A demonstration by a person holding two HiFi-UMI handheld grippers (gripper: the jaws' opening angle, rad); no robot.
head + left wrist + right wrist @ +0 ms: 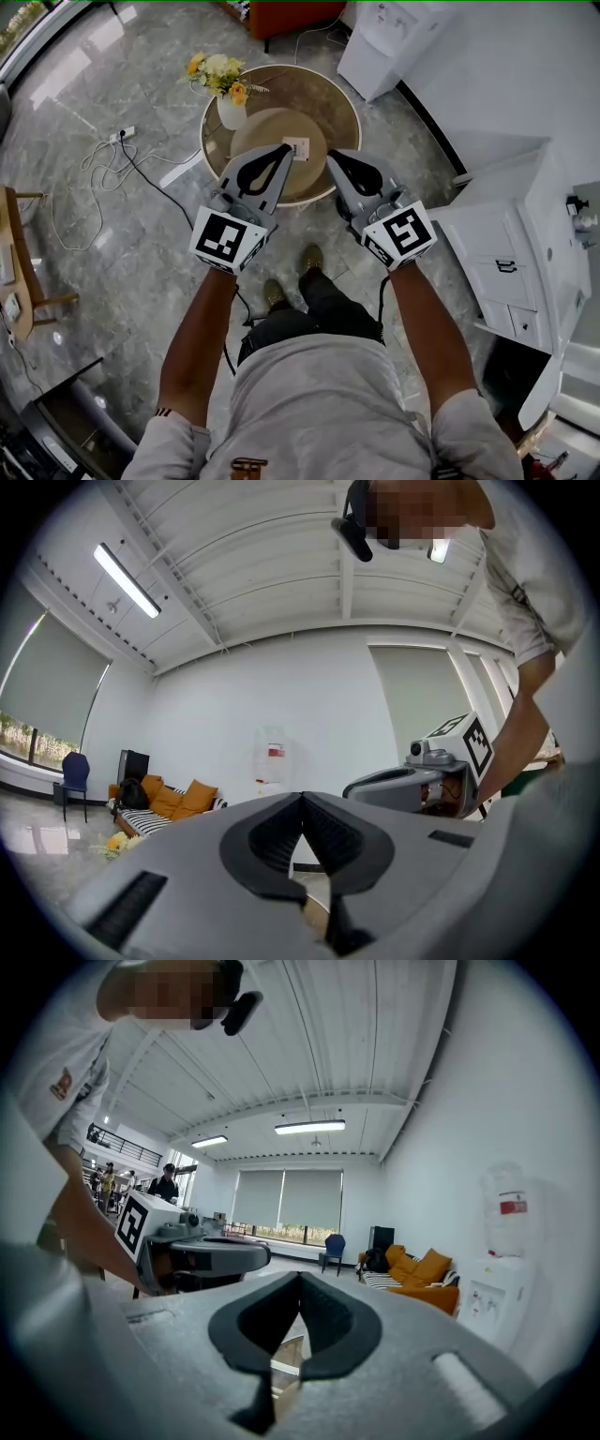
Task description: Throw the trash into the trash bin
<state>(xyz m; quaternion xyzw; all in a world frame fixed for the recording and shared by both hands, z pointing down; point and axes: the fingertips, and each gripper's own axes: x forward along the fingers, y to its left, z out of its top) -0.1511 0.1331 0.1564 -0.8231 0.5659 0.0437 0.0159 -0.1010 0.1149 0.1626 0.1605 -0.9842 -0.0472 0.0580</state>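
A small white printed scrap (298,149) lies on a tan round mat (265,131) on the round glass table (330,97). In the head view my left gripper (287,147) and right gripper (329,155) hover side by side over the table's near edge, both shut and empty, with the scrap just beyond their tips. The left gripper view shows my left gripper (302,797) with its jaws together and the right gripper (422,778) beside it. The right gripper view shows my right gripper (300,1277) likewise shut. No trash bin shows in any view.
A white vase of yellow flowers (225,84) stands on the table's left side. A power strip with cables (122,137) lies on the floor at left. A white cabinet (506,244) stands to the right, a water dispenser (384,37) beyond the table, and a sofa (169,803) far off.
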